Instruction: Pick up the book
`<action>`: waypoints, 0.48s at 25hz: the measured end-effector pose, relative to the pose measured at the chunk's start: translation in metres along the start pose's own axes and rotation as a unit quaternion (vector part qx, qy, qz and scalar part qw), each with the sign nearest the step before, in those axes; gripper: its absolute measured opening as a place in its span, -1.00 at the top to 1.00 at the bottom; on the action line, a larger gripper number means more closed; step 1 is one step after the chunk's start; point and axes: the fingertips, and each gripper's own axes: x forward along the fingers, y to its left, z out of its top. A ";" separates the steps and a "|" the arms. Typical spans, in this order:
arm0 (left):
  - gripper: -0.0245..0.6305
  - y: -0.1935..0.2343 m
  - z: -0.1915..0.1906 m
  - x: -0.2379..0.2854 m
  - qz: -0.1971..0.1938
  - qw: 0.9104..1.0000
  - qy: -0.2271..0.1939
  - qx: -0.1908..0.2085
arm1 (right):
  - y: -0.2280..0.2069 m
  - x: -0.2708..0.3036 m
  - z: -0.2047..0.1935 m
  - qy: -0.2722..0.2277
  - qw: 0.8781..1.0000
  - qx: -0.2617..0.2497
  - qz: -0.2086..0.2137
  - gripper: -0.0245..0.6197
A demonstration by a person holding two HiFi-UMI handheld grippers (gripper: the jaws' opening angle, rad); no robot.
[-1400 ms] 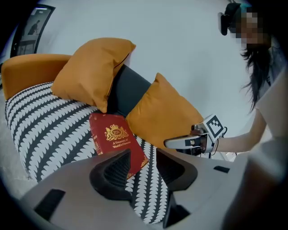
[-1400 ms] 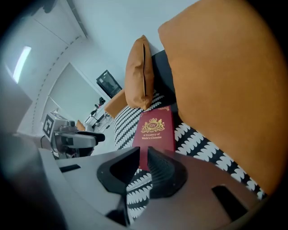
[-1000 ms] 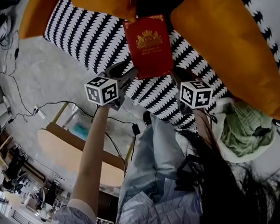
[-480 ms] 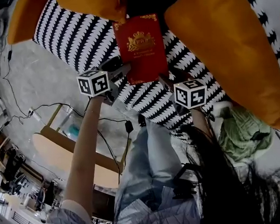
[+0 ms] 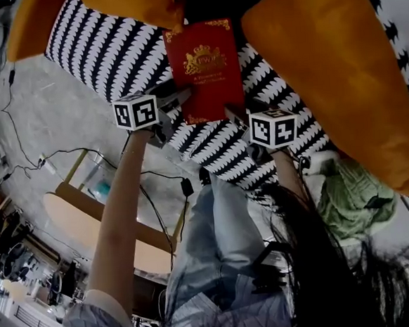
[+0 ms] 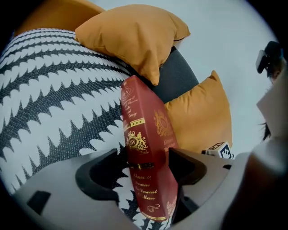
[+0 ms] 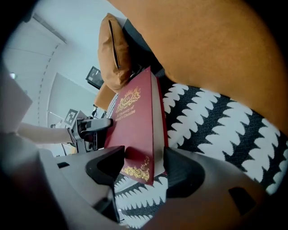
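A red hardback book with gold print lies cover up on the black-and-white patterned seat. My left gripper is at its lower left corner on the spine side, and its jaws have just been opening. The left gripper view shows the spine standing between the spread jaws of that gripper. My right gripper is at the lower right corner, and its jaws have also just been opening. In the right gripper view the book's corner sits between the open jaws, with small gaps beside it.
Large orange cushions lie to the right and behind the book. A white basket with green cloth stands beside the seat at the right. Cables run over the grey floor, and a wooden table is lower left.
The book and both grippers have sunk toward the patterned seat. Both marker cubes now sit closer to the book's lower corners.
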 end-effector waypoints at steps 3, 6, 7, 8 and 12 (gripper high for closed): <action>-0.13 0.003 -0.008 0.001 -0.028 0.999 0.002 -0.027 | -0.002 0.009 -0.009 0.003 1.000 0.015 0.015 0.12; -0.13 -0.002 -0.006 -0.001 -0.036 0.999 0.001 -0.033 | -0.001 0.003 -0.006 0.001 1.000 0.017 0.020 0.12; -0.13 -0.005 -0.005 -0.001 -0.032 0.999 0.001 -0.031 | 0.000 0.000 -0.005 0.001 1.000 0.013 0.017 0.12; -0.13 -0.006 -0.004 -0.001 -0.026 0.999 0.001 -0.027 | 0.001 -0.002 -0.004 0.001 1.000 0.008 0.014 0.12; -0.11 -0.010 -0.006 -0.001 -0.012 1.000 0.003 0.008 | 0.009 -0.002 -0.007 0.002 1.000 -0.011 0.003 0.12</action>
